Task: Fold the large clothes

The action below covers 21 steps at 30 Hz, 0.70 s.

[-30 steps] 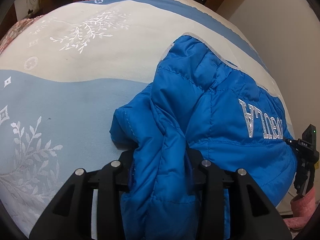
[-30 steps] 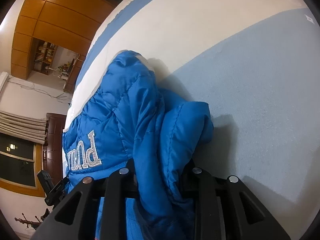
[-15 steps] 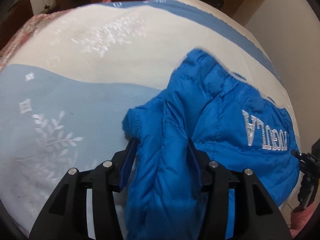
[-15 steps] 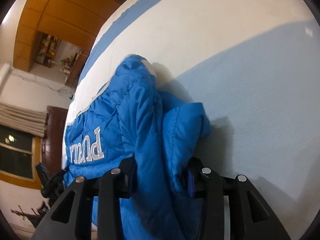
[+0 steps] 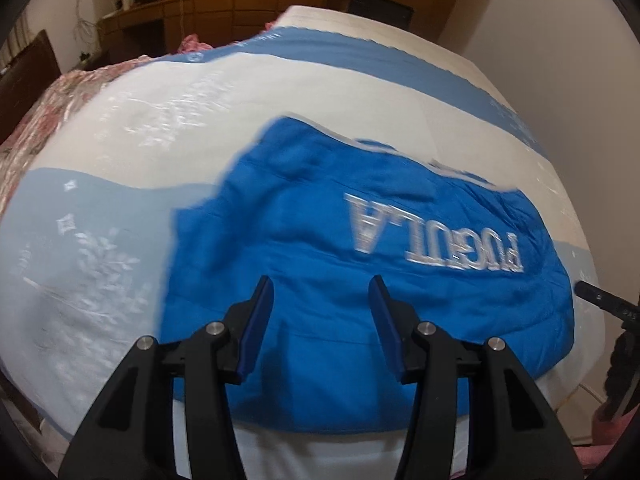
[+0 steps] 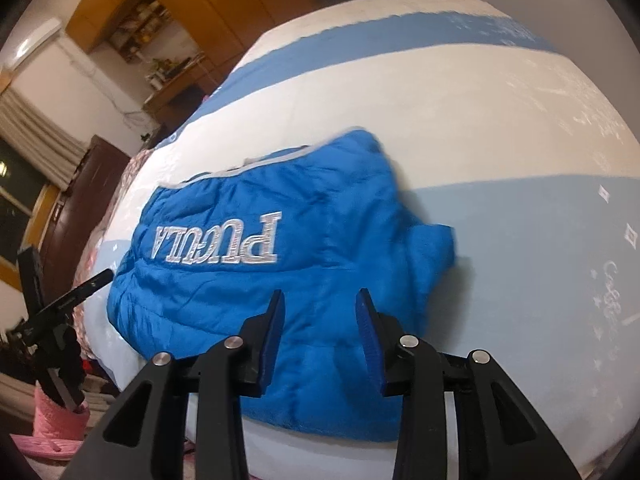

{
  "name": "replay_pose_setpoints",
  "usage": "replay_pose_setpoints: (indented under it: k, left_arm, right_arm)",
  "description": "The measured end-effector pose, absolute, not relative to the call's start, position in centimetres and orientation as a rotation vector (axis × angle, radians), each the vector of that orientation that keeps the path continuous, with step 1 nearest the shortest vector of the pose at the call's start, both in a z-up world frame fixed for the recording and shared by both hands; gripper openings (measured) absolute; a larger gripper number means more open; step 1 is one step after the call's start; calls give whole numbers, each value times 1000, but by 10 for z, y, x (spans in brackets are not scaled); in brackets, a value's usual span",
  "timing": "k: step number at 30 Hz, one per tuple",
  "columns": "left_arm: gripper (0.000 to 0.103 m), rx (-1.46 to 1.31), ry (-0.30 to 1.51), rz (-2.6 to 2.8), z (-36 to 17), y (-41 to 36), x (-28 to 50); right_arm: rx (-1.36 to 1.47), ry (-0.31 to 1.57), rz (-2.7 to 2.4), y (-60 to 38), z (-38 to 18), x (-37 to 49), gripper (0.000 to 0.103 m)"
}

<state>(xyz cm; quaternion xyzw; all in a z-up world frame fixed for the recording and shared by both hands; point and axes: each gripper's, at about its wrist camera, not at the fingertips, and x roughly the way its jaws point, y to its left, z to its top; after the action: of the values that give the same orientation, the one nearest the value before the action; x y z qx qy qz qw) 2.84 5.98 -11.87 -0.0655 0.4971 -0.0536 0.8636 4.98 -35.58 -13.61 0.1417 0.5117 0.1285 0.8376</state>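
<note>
Text: "PUGULA", large silver-white capitals, upside down | On: bright blue padded jacket (image 5: pixel 340 264) (image 6: pixel 280 264) | Place: right of centre in left wrist view; left of centre in right wrist view | Other text: none legible

A bed (image 5: pixel 120 152) covered by a spread in white and blue bands fills most of both views. Wooden cabinets (image 6: pixel 192 4) and a low wooden desk (image 5: pixel 148 20) are seen along the far wall. A plain pale wall (image 5: pixel 560 40) is seen at the right. A dark window (image 6: pixel 12 184) with a pale curtain (image 6: pixel 36 128) is seen at the left. A pink slipper (image 6: pixel 52 428) lies on the floor.
</note>
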Motion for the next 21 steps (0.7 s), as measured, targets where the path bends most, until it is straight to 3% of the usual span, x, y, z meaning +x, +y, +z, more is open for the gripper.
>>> replay_pose_setpoints:
  k: [10, 21]
  left_arm:
    - [50, 3, 1000, -124, -182, 8, 17]
    - [49, -22, 1029, -102, -183, 6, 17]
  right_arm:
    - [163, 1012, 231, -316, -194, 46, 33]
    - [180, 980, 227, -319, -200, 44, 34]
